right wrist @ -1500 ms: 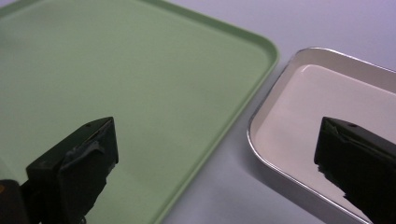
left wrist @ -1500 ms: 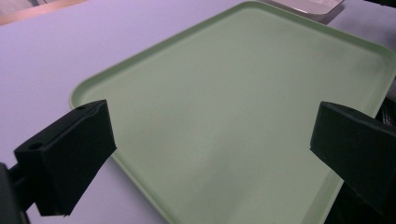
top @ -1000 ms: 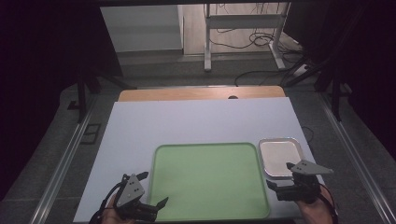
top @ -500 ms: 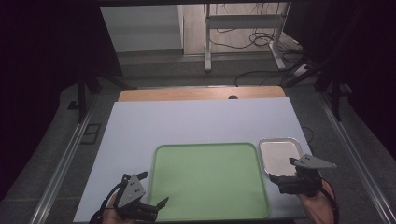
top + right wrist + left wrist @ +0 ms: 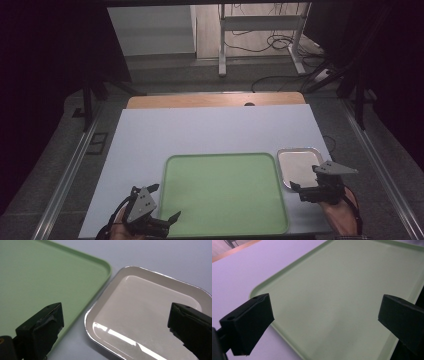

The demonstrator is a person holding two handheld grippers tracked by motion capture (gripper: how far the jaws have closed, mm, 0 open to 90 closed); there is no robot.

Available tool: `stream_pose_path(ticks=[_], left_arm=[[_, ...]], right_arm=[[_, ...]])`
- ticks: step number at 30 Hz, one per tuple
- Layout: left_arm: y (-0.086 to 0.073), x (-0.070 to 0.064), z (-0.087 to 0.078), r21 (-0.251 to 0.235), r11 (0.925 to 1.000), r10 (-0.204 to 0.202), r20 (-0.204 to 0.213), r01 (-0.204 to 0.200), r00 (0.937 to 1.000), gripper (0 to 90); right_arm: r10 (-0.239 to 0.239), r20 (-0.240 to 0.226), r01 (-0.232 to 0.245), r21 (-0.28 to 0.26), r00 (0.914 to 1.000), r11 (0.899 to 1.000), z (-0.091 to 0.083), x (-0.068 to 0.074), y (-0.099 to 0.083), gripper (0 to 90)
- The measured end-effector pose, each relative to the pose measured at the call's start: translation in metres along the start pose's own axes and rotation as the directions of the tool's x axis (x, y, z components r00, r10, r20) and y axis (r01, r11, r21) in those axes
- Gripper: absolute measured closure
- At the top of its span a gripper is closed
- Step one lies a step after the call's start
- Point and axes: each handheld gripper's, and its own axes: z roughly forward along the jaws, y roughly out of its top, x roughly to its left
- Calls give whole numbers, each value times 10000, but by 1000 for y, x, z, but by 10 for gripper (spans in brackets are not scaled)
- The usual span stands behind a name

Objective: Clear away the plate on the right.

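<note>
I hold my right gripper [image 5: 306, 190] with jaws spread wide over the near edge of the small shiny metal tray [image 5: 150, 315], which sits just beside the large pale-green plastic tray [image 5: 225, 192], so its rim fits between them. My left gripper [image 5: 167, 220], also wide, waits at the green tray's near-left corner.

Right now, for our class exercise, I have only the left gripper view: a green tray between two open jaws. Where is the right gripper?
Observer: The right gripper hovers by the near edge of a small steel tray, which lies just right of the green tray.
Operator: Is it holding anything?
Observer: No. In the right gripper view its jaws stand wide apart with nothing between them.
Operator: Is anything in the steel tray?
Observer: No. Its shiny floor is bare and shows only reflected light.
</note>
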Motion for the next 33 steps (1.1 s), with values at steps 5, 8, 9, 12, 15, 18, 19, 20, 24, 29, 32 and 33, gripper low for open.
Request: stream_pose_path(ticks=[5,8,9,12,15,18,19,20,24,29,32,33], left_arm=[[0,0,0,44,10000,37,-31,-36,10000,0],[0,0,0,47,10000,38,-39,-38,10000,0],[0,0,0,50,10000,36,-41,-36,10000,0],[0,0,0,71,10000,45,-47,-45,10000,0],[0,-1,1,92,9999,52,-59,-51,10000,0],[0,-1,1,107,9999,62,-68,-61,10000,0],[0,-1,1,113,9999,68,-69,-67,10000,0],[0,-1,1,111,9999,67,-70,-66,10000,0],[0,-1,1,126,9999,55,-87,-54,9999,0],[0,0,1,191,9998,105,-93,-103,9999,0],[0,0,1,191,9998,110,-98,-108,9999,0],[0,0,1,191,9998,114,-97,-112,9999,0]], right_arm=[[208,441,-212,97,9988,9997,5,-10,0,1],[404,649,-415,150,9971,9990,9,-15,-1,0],[455,740,-468,159,9962,9988,10,-17,-1,0],[558,864,-574,158,9947,9982,10,-20,-2,0],[936,1208,-945,13,9882,9955,11,-26,-1,0],[1121,1302,-1136,40,9851,9935,11,-29,-1,0],[1188,1339,-1209,80,9838,9926,12,-31,-1,0],[1284,1392,-1318,158,9819,9911,13,-33,-1,0],[1544,1496,-1609,326,9766,9864,13,-40,0,27],[1789,1833,-1900,446,9666,9808,11,-50,1,119],[1976,1889,-2113,553,9619,9758,11,-54,1,156],[2213,1954,-2369,603,9554,9697,11,-59,1,201]])
